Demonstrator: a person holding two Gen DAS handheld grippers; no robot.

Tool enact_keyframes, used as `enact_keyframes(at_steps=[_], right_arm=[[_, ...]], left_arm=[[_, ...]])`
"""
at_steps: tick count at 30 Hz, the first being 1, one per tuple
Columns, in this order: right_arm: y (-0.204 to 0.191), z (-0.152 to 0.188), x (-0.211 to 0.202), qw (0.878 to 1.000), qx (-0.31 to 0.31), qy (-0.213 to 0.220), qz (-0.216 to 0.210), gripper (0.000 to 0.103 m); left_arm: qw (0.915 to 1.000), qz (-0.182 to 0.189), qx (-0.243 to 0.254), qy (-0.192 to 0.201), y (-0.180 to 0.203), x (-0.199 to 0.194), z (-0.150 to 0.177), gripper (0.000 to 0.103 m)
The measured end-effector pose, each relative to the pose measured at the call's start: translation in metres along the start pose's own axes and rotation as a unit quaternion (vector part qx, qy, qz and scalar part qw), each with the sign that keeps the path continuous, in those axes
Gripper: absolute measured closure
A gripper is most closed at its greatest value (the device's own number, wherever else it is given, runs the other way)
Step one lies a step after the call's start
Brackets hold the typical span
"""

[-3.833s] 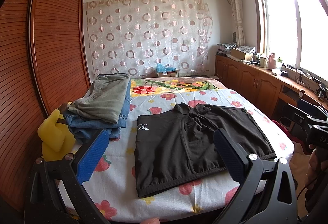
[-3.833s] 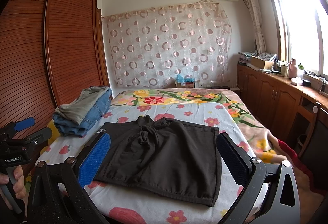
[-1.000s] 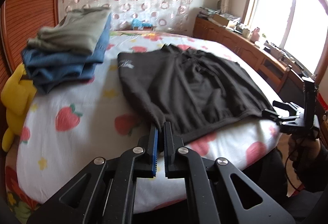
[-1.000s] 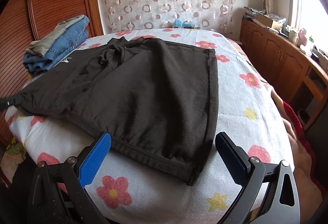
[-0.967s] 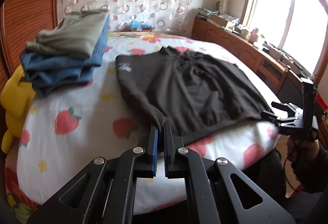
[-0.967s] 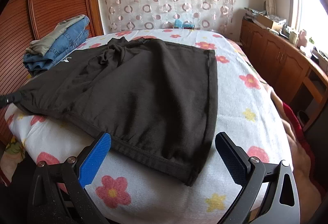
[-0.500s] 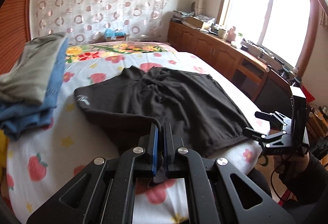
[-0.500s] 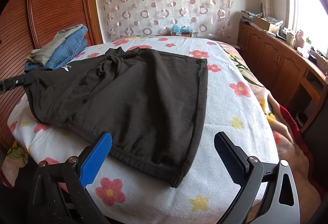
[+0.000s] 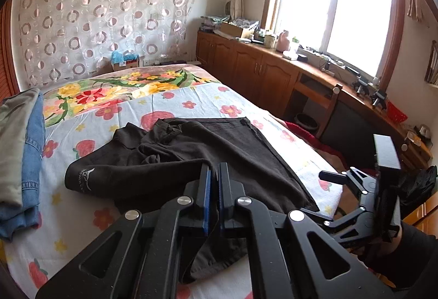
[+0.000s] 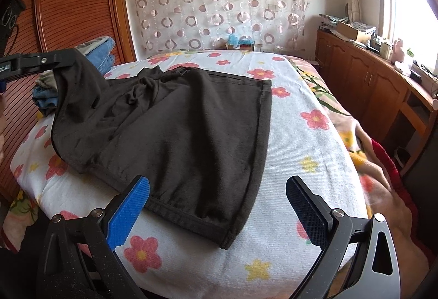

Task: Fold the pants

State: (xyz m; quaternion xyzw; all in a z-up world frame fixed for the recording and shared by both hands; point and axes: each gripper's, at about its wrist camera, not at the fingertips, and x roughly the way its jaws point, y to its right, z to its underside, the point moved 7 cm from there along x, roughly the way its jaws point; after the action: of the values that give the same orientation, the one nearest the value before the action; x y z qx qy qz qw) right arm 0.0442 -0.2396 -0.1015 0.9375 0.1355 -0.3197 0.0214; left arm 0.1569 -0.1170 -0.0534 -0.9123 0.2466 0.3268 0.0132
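Black shorts (image 9: 246, 151) lie on the flowered bed sheet (image 9: 90, 118). My left gripper (image 9: 214, 170) is shut on the near left hem corner and holds it lifted above the rest of the cloth, so the left leg folds over toward the right. In the right wrist view the shorts (image 10: 186, 129) lie mostly flat, with the left corner raised in the left gripper (image 10: 64, 59). My right gripper (image 10: 217, 192) is open and empty, hovering just in front of the near right hem. It also shows in the left wrist view (image 9: 353, 184) at the bed's right edge.
A stack of folded jeans and a grey garment (image 9: 22, 145) sits on the bed's left side, also in the right wrist view (image 10: 101, 51). A wooden wardrobe (image 10: 68, 6) stands at the left, and wooden cabinets (image 9: 262, 74) under the window at the right.
My left gripper has lifted the shorts' left hem corner and carried it up and rightward over the cloth. The right gripper has stayed open near the right hem.
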Motion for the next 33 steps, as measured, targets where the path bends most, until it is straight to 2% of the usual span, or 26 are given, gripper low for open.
enact_keyframes(at_steps=[4,6,9,10,12,14,15,17,24,33], right_arm=[[0.001,0.001,0.0,1.0,0.001,0.0,0.001,0.003],[0.001,0.001,0.001,1.0,0.003,0.0,0.001,0.003],[0.001,0.002,0.003,1.0,0.006,-0.002,0.001,0.003],[0.001,0.002,0.004,1.0,0.006,-0.002,0.001,0.003],[-0.001,0.002,0.005,1.0,0.006,-0.004,0.001,0.003],[-0.002,0.003,0.006,1.0,0.005,-0.006,0.001,0.003],[-0.002,0.002,0.006,1.0,0.004,-0.006,0.0,0.003],[-0.004,0.001,0.006,1.0,0.002,-0.006,-0.001,0.003],[-0.01,-0.004,0.007,1.0,-0.004,-0.003,-0.009,0.006],[-0.024,-0.01,0.002,0.999,-0.02,0.008,-0.03,0.012]], left_arm=[[0.9998,-0.017,-0.002,-0.003,-0.001,0.003,0.005,0.096],[0.9997,-0.021,-0.005,-0.006,-0.004,0.003,0.008,0.087],[0.9995,-0.029,-0.011,-0.004,-0.011,-0.002,0.013,0.059],[0.9993,-0.032,-0.016,-0.001,-0.015,-0.005,0.014,0.052],[0.999,-0.035,-0.028,0.005,-0.023,-0.012,0.016,0.051],[0.9982,-0.044,-0.04,0.01,-0.032,-0.017,0.019,0.028],[0.9977,-0.047,-0.046,0.015,-0.037,-0.02,0.022,0.023],[0.9971,-0.05,-0.055,0.014,-0.046,-0.021,0.03,0.022],[0.9935,-0.082,-0.074,-0.026,-0.073,-0.012,0.069,0.022],[0.9912,-0.09,-0.083,-0.051,-0.08,-0.005,0.094,0.022]])
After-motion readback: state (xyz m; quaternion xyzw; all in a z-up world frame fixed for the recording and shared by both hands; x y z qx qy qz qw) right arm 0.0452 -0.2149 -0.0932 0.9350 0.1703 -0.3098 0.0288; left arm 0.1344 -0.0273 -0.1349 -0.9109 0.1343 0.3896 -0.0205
